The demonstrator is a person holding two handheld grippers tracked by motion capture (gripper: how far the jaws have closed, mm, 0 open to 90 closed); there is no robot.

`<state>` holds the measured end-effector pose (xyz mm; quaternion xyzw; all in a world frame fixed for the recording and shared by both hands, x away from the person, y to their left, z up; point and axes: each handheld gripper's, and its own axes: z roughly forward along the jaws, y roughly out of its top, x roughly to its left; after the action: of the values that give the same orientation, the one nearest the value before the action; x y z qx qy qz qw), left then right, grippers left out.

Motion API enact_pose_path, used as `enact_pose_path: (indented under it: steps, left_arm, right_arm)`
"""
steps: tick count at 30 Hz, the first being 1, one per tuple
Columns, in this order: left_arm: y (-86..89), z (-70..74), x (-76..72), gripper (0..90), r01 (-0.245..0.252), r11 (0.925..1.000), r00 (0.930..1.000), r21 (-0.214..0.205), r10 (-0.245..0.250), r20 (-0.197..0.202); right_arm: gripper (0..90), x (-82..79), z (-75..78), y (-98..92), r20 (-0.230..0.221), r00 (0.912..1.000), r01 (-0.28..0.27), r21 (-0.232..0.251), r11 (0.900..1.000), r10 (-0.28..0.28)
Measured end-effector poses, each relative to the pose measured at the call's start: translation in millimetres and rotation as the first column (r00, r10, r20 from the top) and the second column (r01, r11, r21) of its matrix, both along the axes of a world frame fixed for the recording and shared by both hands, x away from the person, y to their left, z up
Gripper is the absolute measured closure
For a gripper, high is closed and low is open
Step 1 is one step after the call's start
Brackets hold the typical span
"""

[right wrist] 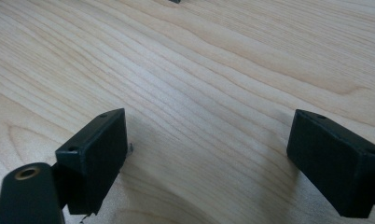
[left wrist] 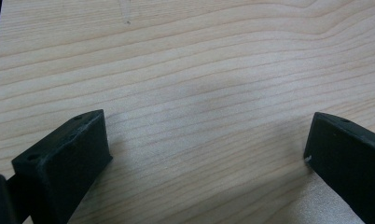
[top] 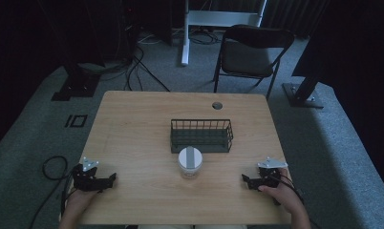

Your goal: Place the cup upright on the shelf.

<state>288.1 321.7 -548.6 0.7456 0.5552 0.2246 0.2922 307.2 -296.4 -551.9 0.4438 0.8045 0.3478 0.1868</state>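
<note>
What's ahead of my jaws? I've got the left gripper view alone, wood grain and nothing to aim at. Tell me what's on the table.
Observer: A white tub stands on the table, to the right of your left hand-held gripper.
Operator: Give me what's behind it.
Observer: A dark wire basket, just beyond the tub; I cannot tell whether they touch.
Operator: Report the other side.
Observer: The right hand-held gripper sits near the table's right edge, jaws open.
</note>
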Motion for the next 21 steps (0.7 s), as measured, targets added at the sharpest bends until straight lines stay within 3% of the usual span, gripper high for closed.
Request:
enact_pose_path:
  steps: [21]
  left_arm:
    - [0.1, 0.0, 0.0, 0.1, 0.000, 1.0000, 1.0000, 0.000, 0.000, 0.000]
  right_arm:
    - [11.6, 0.2, -0.1, 0.0, 0.001, 1.0000, -0.003, -0.001, 1.0000, 0.003]
